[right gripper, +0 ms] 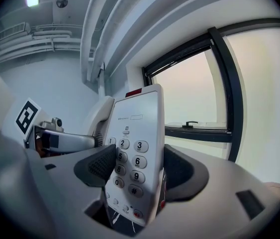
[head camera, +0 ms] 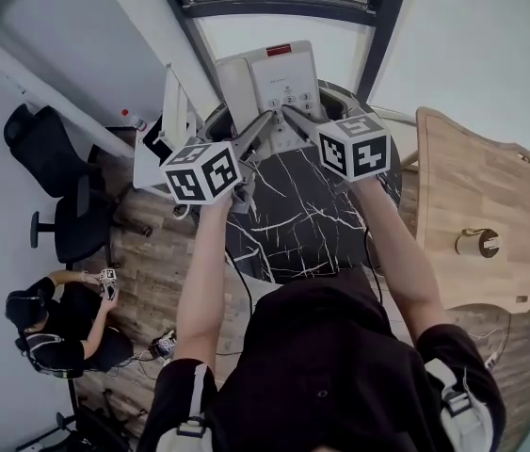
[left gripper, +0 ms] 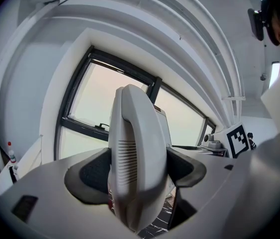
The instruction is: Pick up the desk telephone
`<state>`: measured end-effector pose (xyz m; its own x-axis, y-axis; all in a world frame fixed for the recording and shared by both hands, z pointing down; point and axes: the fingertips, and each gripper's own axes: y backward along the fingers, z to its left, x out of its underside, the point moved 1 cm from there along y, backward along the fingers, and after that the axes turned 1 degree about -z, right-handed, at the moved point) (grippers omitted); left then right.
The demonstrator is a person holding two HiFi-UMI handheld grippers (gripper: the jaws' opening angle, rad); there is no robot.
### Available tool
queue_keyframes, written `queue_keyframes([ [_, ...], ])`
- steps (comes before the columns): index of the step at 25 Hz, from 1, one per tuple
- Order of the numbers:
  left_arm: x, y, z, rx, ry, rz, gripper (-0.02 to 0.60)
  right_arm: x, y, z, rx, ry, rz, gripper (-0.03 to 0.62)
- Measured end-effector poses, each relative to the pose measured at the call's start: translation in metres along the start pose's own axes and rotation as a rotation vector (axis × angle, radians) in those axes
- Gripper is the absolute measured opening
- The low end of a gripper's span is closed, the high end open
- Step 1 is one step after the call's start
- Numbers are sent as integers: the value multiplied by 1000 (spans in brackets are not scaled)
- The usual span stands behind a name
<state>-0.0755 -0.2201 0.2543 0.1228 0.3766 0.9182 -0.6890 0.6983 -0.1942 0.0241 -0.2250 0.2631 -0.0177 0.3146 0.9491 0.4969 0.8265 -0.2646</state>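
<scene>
Holding off-white desk telephone: handset L, numbered keypad R

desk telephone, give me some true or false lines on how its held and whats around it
1. The left gripper is shut on the handset side of the telephone. True.
2. The right gripper is open and empty. False: it is shut on the telephone's keypad side.
3. The table below the telephone is plain white. False: it is dark marble with white veins.
4. A wooden table stands to the right of the dark one. True.
</scene>
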Motion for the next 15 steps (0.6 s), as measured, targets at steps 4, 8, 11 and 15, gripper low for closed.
queue_keyframes([
  [4, -7, 0, -1, -11, -21, -13, 362, -6, 0, 1, 4, -2, -17, 316],
  [8, -14, 0, -2, -14, -29, -21, 362, -13, 0, 1, 4, 4, -26, 316],
  [11, -18, 0, -4, -15, -34, -29, 360, -17, 1, 0, 5, 0, -35, 316],
  [15, -19, -2, -5, -15, -35, -29, 359, -18, 2, -1, 8, -2, -35, 314],
])
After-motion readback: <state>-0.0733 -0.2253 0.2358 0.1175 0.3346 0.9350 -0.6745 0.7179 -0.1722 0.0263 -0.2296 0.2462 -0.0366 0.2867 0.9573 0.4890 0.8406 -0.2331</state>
